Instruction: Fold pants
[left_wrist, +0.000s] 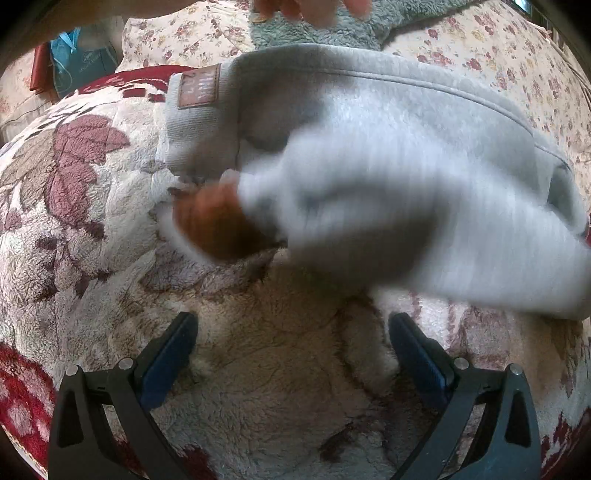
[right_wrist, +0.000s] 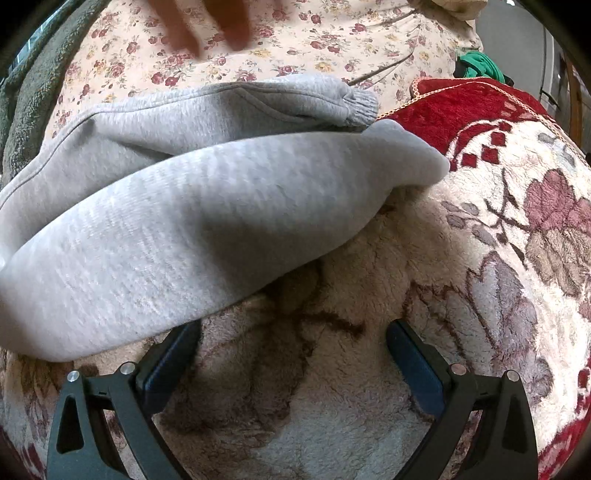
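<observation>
— What lies under both grippers?

— A fleecy blanket (left_wrist: 258, 387) with maroon leaves and a red border, spread on the bed. Past it is a cream floral sheet (right_wrist: 295, 44).

— And the pants?

— The grey pants (right_wrist: 166, 221) lie across the blanket, ahead of both grippers. From the right wrist camera, a folded leg runs from far right down toward the gripper's left finger and overlaps its tip. From the left wrist camera they sit ahead and to the right, motion-blurred, with a ribbed cuff (left_wrist: 199, 122) bearing a brown label (left_wrist: 199, 86) on the far left.

— How do the grippers stand?

— The left gripper (left_wrist: 291, 325) points down at the blanket, fingers spread wide, holding nothing. The right gripper (right_wrist: 293, 332) is the same: released, empty, angled down at the blanket just short of the pants.

— Any hands visible?

— Blurred fingers (right_wrist: 207, 26) show at the top edge of each view.
</observation>
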